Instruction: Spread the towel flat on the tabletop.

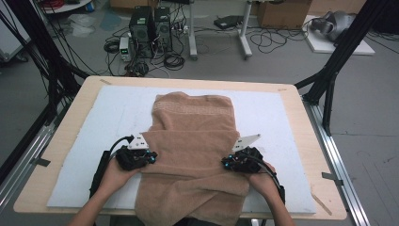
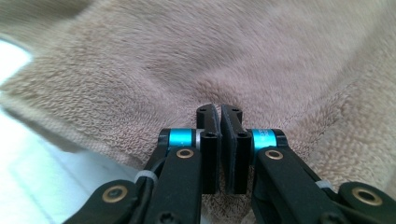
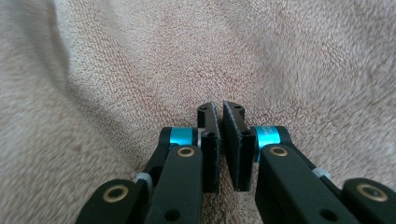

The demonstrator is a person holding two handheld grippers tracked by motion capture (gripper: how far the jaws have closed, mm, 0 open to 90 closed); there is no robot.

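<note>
Bare white pad (image 1: 268, 108) lies free around the towel (image 1: 193, 141); nothing else stands on it.

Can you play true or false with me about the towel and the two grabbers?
1. The towel is brown. True.
2. The towel lies flat in one layer. False: it is folded over itself, and its near end hangs off the table.
3. The left gripper has its jaws almost together against the towel. True.
4. The right gripper is wide open in the air. False: its jaws are nearly shut at the towel.
5. The towel sits on a red mat. False: the mat is white.
</note>
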